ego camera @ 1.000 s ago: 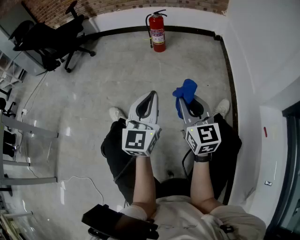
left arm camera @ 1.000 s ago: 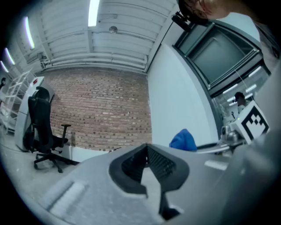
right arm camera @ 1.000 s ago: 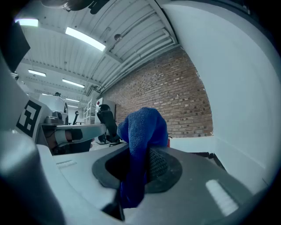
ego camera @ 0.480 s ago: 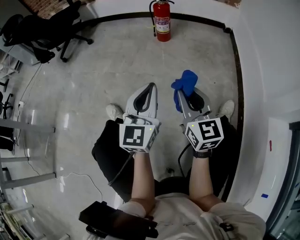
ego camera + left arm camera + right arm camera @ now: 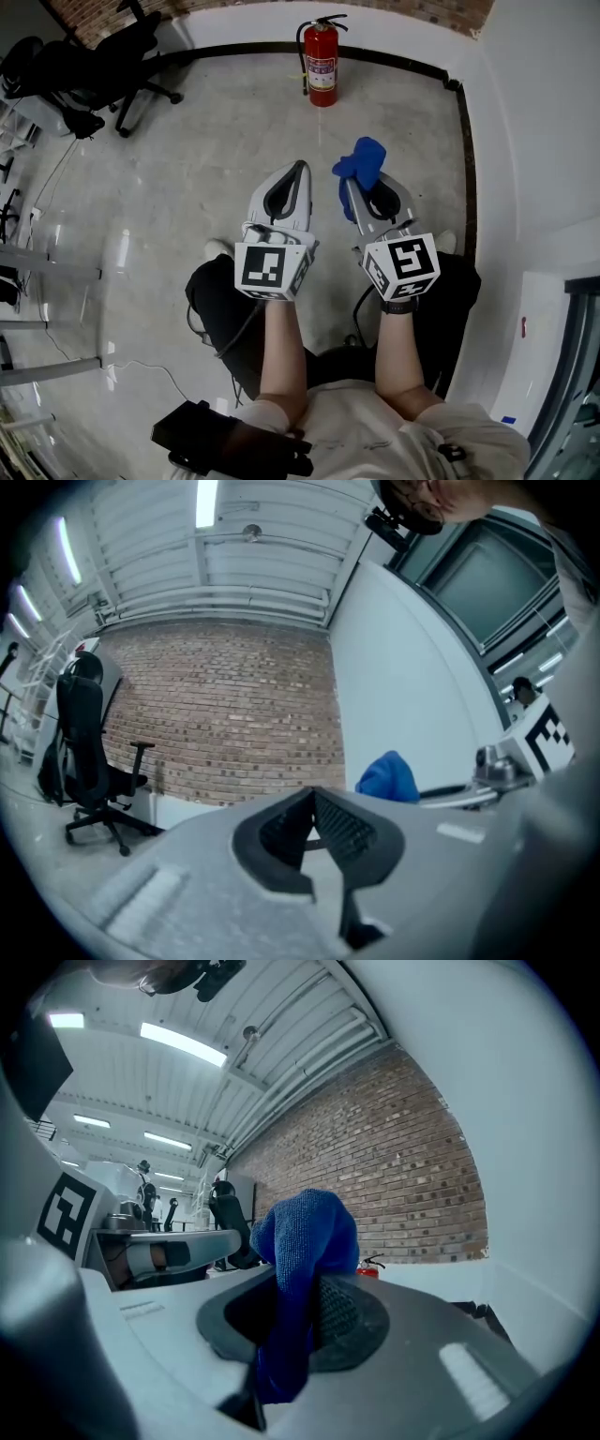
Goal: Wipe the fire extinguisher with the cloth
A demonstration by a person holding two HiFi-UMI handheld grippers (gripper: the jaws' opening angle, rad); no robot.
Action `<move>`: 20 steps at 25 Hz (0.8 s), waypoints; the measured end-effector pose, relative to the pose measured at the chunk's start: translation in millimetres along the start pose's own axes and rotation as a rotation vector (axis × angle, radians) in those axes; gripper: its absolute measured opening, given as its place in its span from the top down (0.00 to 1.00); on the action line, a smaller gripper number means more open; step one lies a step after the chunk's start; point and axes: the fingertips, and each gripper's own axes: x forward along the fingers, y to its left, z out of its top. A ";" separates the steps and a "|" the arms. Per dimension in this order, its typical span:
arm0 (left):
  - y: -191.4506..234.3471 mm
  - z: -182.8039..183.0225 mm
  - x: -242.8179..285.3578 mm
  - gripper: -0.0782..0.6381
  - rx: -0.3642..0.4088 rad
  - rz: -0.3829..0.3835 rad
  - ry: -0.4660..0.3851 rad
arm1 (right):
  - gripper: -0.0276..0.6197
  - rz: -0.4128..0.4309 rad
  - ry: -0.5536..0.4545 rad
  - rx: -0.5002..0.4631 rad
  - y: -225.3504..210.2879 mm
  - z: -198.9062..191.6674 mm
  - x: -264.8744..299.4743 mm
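Observation:
A red fire extinguisher (image 5: 321, 66) stands upright on the floor against the far wall, well ahead of both grippers. It shows small in the right gripper view (image 5: 368, 1267). My right gripper (image 5: 359, 176) is shut on a blue cloth (image 5: 361, 161), which bunches above the jaws (image 5: 305, 1232). My left gripper (image 5: 302, 169) sits beside it to the left, jaws shut with nothing between them (image 5: 314, 810). The cloth (image 5: 386, 778) also shows at the right of the left gripper view.
Black office chairs (image 5: 89, 70) stand at the far left by the brick wall. A white wall (image 5: 525, 141) runs along the right, with a dark baseboard (image 5: 464, 150). Cables (image 5: 150, 366) lie on the grey floor at the left. My legs and shoes (image 5: 217, 248) are below the grippers.
The view has shifted so the extinguisher sits nearer and more central. Both grippers have moved slightly forward towards it, the cloth still held.

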 end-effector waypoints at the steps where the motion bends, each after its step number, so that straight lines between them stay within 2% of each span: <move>1: -0.7 2.5 12.3 0.89 -0.006 -0.005 0.000 | 0.84 -0.001 -0.004 -0.005 -9.9 5.4 6.4; 5: 9.8 12.0 57.5 0.88 -0.010 -0.006 -0.025 | 0.84 0.005 -0.023 -0.029 -42.1 23.2 39.2; 11: 33.4 14.2 110.4 0.89 0.023 0.011 -0.043 | 0.84 0.010 -0.064 -0.039 -81.4 37.7 85.9; 20: 84.7 14.4 191.2 0.89 0.070 0.036 -0.057 | 0.84 0.043 -0.126 -0.089 -122.0 63.8 175.0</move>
